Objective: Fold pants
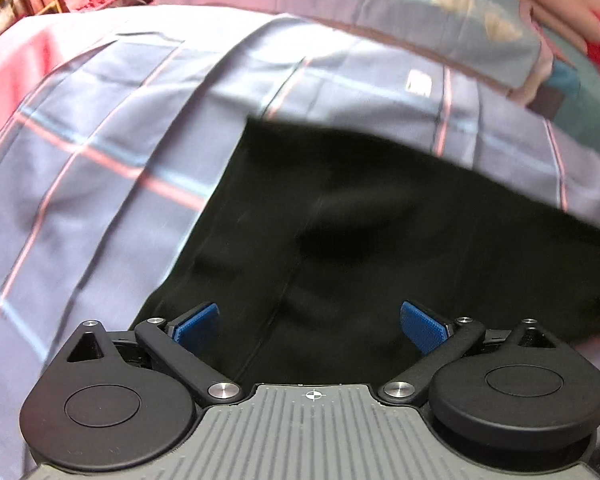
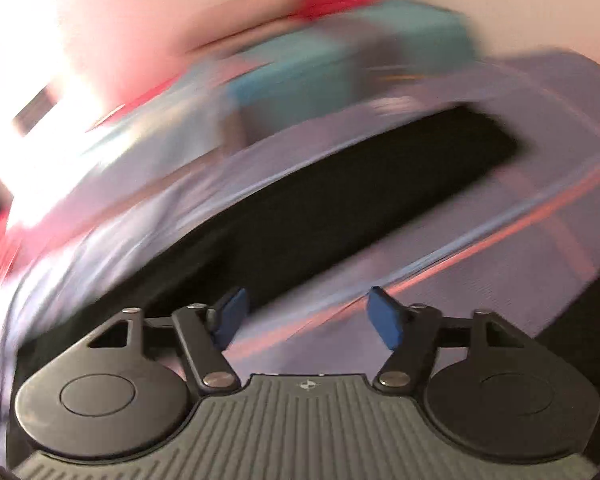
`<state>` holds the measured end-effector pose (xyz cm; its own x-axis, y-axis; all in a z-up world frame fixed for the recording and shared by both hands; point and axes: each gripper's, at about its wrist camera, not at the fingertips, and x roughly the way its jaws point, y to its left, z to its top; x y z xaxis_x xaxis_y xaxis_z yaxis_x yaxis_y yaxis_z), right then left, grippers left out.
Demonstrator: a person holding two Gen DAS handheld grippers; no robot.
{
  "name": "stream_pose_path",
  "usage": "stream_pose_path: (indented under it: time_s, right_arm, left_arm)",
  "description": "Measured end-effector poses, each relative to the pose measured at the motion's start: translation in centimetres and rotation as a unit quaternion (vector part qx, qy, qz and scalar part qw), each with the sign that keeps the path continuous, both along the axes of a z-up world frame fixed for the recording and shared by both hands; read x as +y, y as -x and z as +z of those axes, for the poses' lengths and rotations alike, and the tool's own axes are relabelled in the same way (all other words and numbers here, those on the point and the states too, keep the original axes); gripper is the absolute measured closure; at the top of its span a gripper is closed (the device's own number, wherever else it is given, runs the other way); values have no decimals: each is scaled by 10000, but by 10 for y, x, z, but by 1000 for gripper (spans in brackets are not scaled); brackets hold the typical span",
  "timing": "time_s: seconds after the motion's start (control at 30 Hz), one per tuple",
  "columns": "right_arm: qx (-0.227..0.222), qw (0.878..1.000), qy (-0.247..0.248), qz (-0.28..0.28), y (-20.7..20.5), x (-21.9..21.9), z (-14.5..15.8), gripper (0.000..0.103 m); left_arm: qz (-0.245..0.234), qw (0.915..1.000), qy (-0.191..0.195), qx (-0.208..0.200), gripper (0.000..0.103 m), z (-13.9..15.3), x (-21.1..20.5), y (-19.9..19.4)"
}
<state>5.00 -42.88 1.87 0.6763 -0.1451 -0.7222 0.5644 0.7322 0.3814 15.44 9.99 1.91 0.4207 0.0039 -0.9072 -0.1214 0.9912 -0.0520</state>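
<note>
We see the black pants point(image 1: 372, 232) lying spread on a bed covered by a plaid bedsheet point(image 1: 100, 152), lavender with pink and blue lines. Our left gripper point(image 1: 309, 326) hangs low over the dark cloth, jaws wide and holding nothing; a seam runs up between them. Our right gripper point(image 2: 307, 317) also has its jaws wide and empty, above the sheet just beside the pants' point(image 2: 340, 200) long edge. The right view is heavily smeared, so detail there is uncertain. A teal box point(image 2: 300, 76) sits beyond the pants.

We judge the main risks to be these: closing the left jaws here could pinch only the top layer, or catch the sheet underneath too. If the right jaws close where they are, they could grab sheet rather than pants, dragging the bedding and skewing the fold.
</note>
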Motion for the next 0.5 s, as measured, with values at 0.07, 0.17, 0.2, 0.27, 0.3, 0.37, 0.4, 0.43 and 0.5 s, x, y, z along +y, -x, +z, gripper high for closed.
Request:
stream_pose_path:
  time_s: [0.07, 0.17, 0.2, 0.27, 0.3, 0.37, 0.4, 0.43, 0.5]
  right_arm:
    - [13, 9977, -219, -642, -6, -38, -11, 37]
    - [-209, 9886, -480, -1410, -9, -82, -29, 37]
    - [-241, 9881, -464, -1444, -16, -82, -33, 37]
    - [-377, 9888, -472, -1363, -24, -83, -37, 38]
    - [-450, 9903, -448, -1235, -28, -83, -39, 52]
    - [-209, 9959, -275, -839, -38, -87, -41, 92]
    - [-274, 9966, -189, -759, -35, -95, -37, 92]
    - [-434, 9956, 8, -831, -26, -103, -30, 92]
    - [-275, 9924, 160, -1187, -20, -121, -33, 92]
  left_arm:
    - [103, 9999, 26, 30, 0, -9, -6, -17]
    - [203, 9993, -26, 309, 0, -31, -11, -33]
    - [174, 9992, -209, 304, 0, -35, -15, -34]
    - [40, 9983, -512, 266, 0, -38, -25, -33]
    - [36, 9981, -568, 247, 0, -38, -27, -32]
    - [84, 9981, -537, 284, 0, -38, -25, -33]
    - [86, 9981, -517, 321, 0, -38, -25, -34]
    - [73, 9980, -512, 352, 0, -38, -25, -35]
    - [25, 9979, -528, 369, 0, -38, -26, -35]
